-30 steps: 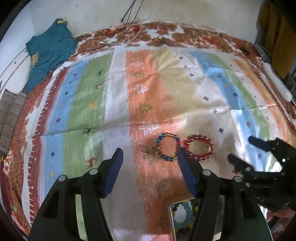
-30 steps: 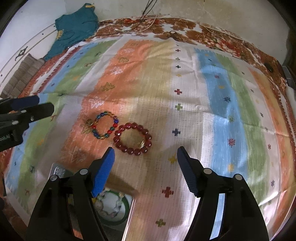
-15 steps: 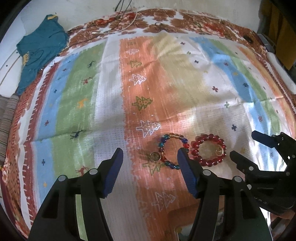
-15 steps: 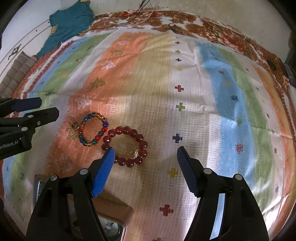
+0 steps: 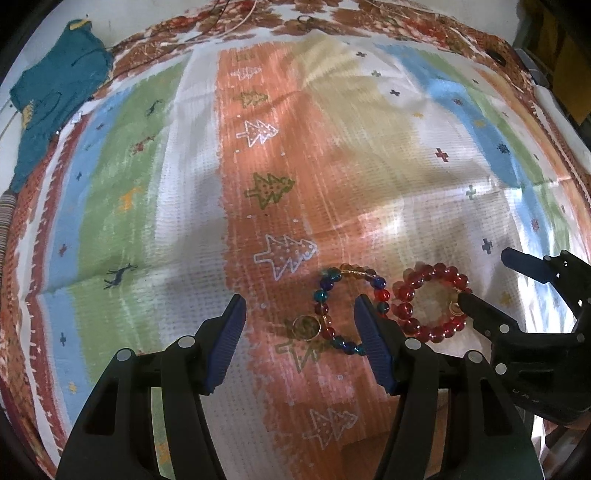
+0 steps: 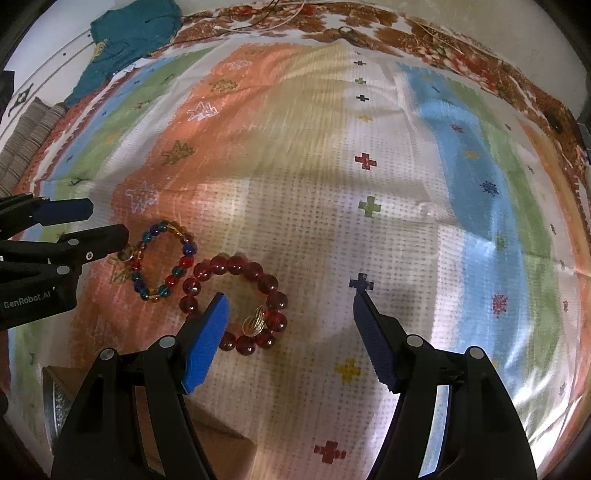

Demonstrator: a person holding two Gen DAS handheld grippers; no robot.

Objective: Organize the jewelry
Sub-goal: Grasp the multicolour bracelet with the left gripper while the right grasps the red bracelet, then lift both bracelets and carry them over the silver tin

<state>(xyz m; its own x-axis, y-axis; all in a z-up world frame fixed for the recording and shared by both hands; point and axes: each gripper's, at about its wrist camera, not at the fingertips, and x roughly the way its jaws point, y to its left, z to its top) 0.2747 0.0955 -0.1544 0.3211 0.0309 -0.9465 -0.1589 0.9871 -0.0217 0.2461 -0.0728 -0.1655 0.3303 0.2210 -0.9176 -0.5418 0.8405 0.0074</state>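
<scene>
A multicolour bead bracelet (image 5: 332,306) with a round gold charm lies on the striped cloth, partly between my open left gripper's (image 5: 299,321) fingers. A red bead bracelet (image 5: 428,302) with a gold charm lies just to its right. In the right wrist view the red bracelet (image 6: 236,299) sits by the left fingertip of my open, empty right gripper (image 6: 290,314), and the multicolour bracelet (image 6: 162,258) lies to its left. The right gripper also shows in the left wrist view (image 5: 491,280), its near finger touching or just over the red bracelet's rim.
The striped patterned cloth (image 5: 332,166) covers the surface. A teal garment (image 5: 51,92) lies at the far left corner. A brown box edge (image 6: 155,417) shows under the right gripper. Cables (image 6: 280,18) lie at the far edge.
Both grippers moved forward and lower toward the bracelets, which now look larger and closer. The box with the teal bracelet has slid out of sight beneath them. Both stay open.
</scene>
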